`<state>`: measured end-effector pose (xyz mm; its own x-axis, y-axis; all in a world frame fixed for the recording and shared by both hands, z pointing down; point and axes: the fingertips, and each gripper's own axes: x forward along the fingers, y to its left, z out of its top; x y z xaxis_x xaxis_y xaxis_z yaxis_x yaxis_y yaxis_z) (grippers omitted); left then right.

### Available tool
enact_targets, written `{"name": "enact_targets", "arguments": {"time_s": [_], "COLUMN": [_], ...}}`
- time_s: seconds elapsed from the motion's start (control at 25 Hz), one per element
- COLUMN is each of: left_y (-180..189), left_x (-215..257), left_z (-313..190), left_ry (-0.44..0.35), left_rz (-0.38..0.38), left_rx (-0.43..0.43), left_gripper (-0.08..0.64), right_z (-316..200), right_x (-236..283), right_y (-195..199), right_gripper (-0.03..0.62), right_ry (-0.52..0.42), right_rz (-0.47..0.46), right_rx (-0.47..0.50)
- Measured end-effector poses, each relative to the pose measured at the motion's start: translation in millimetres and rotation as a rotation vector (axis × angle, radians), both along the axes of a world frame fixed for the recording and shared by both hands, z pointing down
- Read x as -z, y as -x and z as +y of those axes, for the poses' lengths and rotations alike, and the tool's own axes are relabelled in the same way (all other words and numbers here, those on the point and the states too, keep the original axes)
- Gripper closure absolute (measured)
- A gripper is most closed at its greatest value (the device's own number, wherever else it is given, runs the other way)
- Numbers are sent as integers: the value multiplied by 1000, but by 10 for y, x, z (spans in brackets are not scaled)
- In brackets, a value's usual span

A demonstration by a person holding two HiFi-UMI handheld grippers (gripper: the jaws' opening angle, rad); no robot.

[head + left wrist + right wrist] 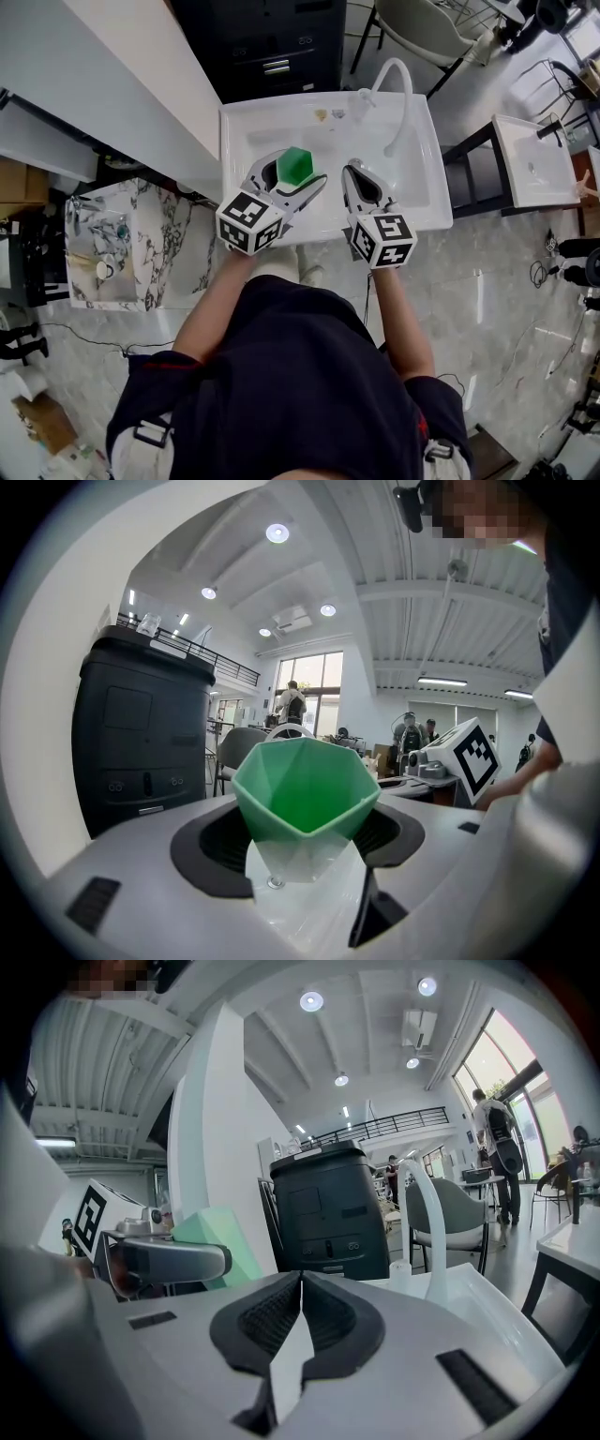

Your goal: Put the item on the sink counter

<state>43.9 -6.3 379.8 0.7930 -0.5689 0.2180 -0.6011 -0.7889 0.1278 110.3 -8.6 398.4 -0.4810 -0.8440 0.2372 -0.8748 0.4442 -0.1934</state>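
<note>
A green faceted cup point(294, 165) hangs over the left part of the white sink basin point(422, 202), mouth up, with my left gripper point(298, 180) shut on its sides. In the left gripper view the cup point(302, 789) fills the gap between the dark pads point(211, 841) of the left gripper point(305, 841). My right gripper point(356, 173) hovers just right of it over the basin, shut and empty; its own view shows the right gripper point(300, 1312) with its pads together. From there the cup point(220, 1237) shows at the left.
A white curved faucet point(398, 94) rises at the sink's back right, with small items point(323, 114) on the back rim. A black cabinet point(272, 47) stands behind, a marble-patterned stand point(141, 244) to the left, and a second sink point(534, 159) to the right.
</note>
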Motion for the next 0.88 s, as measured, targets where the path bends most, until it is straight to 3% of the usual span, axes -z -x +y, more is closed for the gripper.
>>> {"name": "enact_targets", "arguments": {"time_s": [0.88], "left_y": [224], "left_x": [-229], "left_z": [-952], "left_ry": [73], "left_rz": [6], "left_rx": [9], "left_gripper": [250], "right_z": [-968], "right_x": [-172], "right_y": [223], "right_gripper": [557], "right_ry": [62], "right_rz": [1], "right_rx": [-19]}}
